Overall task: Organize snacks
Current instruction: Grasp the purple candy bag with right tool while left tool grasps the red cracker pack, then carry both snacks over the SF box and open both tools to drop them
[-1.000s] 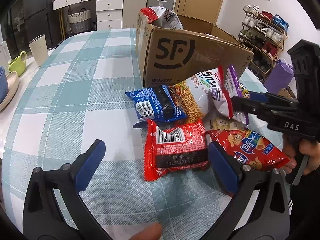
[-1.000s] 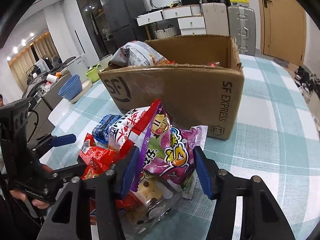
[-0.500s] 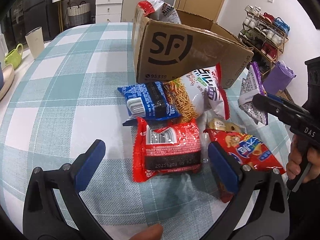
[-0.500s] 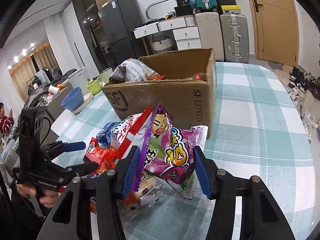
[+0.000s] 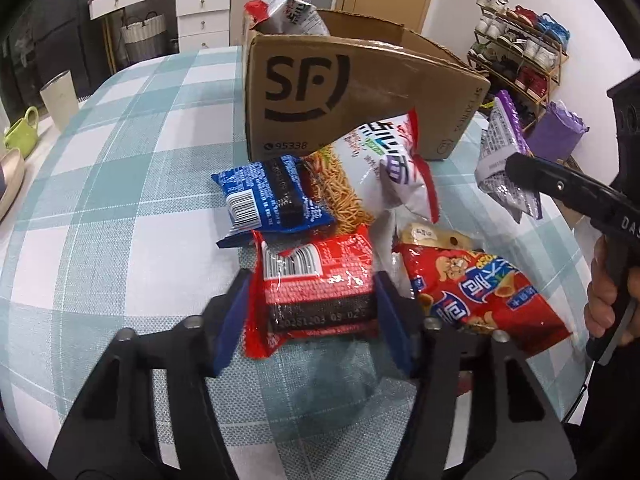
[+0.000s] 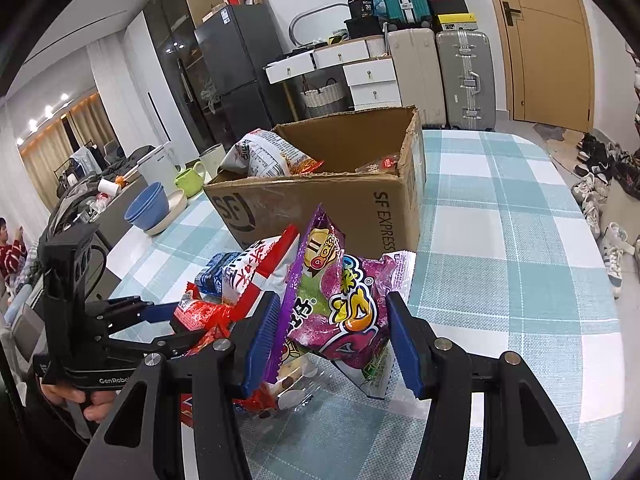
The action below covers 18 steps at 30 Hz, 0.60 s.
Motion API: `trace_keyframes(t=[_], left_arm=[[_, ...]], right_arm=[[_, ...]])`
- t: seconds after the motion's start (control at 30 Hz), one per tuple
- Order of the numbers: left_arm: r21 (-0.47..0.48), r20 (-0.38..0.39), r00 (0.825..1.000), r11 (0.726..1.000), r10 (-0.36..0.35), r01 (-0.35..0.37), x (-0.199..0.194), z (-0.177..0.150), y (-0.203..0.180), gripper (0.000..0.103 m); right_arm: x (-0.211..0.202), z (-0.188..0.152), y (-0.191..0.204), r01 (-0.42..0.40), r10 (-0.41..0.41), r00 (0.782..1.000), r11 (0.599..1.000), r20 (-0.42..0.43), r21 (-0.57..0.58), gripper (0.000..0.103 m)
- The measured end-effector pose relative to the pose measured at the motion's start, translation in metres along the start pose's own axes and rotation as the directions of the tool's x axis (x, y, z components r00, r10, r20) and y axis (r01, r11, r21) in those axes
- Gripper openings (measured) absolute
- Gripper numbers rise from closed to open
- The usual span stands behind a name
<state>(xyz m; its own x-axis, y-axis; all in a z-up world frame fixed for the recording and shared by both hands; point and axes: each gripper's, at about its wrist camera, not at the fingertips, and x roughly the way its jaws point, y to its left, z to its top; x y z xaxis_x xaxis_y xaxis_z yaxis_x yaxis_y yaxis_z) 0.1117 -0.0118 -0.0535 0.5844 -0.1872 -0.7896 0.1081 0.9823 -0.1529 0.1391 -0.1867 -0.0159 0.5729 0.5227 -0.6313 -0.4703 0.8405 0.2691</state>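
Observation:
My left gripper (image 5: 308, 312) has its jaws closing, and the blue pads press both sides of a red snack packet (image 5: 316, 280) lying on the checked tablecloth. My right gripper (image 6: 332, 340) is shut on a purple snack bag (image 6: 344, 300) held upright above the pile, in front of the open SF cardboard box (image 6: 320, 200). In the left wrist view that purple bag (image 5: 504, 152) hangs to the right of the box (image 5: 320, 92). A blue packet (image 5: 272, 200), a white noodle bag (image 5: 384, 156) and a red chips bag (image 5: 480, 292) lie in the pile.
A grey-and-red bag (image 5: 288, 16) sticks out of the box's far corner. A green mug (image 6: 190, 178), blue bowls (image 6: 148, 208) and a beige cup (image 5: 60, 96) stand along the table's left side. A shoe rack (image 5: 520, 52) is beyond the right edge.
The left jaws have come in from wide open onto the red packet. The right gripper has carried the purple bag up and a little away from the pile.

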Motion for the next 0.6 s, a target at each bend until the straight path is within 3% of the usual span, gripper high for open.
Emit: trace_keyframes(t=[0.13, 0.6], left_arm=[[0.016, 0.016, 1.0, 1.0, -0.003, 0.002, -0.005, -0.002, -0.004, 0.047], [-0.027, 0.084, 0.996, 1.0, -0.007, 0.009, -0.038, -0.004, 0.004, 0.047]], right_arm=[[-0.003, 0.0, 0.0, 0.0, 0.0, 1.0, 1.0, 0.007, -0.001, 0.055], [-0.017, 0.004, 0.011, -0.018, 0.019, 0.999, 1.0, 0.043, -0.023, 0.055]])
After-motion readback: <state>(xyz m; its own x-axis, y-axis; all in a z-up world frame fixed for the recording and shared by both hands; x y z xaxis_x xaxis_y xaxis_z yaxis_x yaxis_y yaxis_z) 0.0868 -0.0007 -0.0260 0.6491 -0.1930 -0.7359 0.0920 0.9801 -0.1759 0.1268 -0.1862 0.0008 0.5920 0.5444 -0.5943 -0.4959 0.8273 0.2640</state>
